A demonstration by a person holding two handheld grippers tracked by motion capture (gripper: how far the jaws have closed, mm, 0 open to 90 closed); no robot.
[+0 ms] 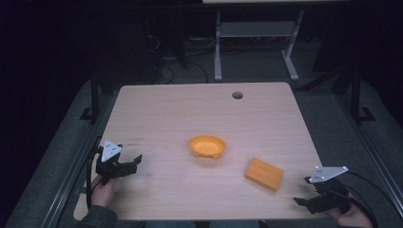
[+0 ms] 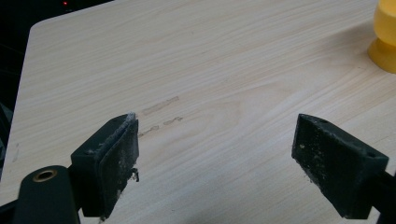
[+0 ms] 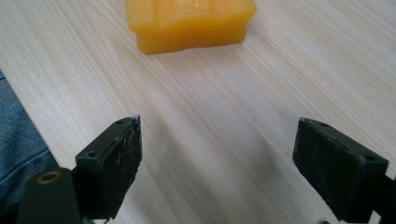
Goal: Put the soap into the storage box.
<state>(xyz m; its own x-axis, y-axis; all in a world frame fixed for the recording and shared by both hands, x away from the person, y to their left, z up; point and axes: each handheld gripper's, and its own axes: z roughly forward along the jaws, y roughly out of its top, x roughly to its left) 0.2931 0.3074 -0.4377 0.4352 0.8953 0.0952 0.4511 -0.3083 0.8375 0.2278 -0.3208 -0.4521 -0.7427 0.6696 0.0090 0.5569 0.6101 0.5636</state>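
We see both grippers spread wide and empty: the left gripper (image 1: 134, 163) near the orange bowl (image 1: 207, 146) at mid-table, the right gripper (image 1: 301, 202) near the orange block (image 1: 264, 174), touching neither.

bowl (image 1: 207, 146): orange, small and round, upright on a short foot, open side up, near the middle of the table; its inside looks speckled.
bowl, left gripper view (image 2: 385, 35): the yellow-orange wall and foot show at the right edge, cut off by the frame.
block (image 1: 264, 174): orange, rectangular, lying flat, turned at an angle, to the right of the bowl and apart from it.
block, right gripper view (image 3: 190, 21): 1 ridged top, a notched side.
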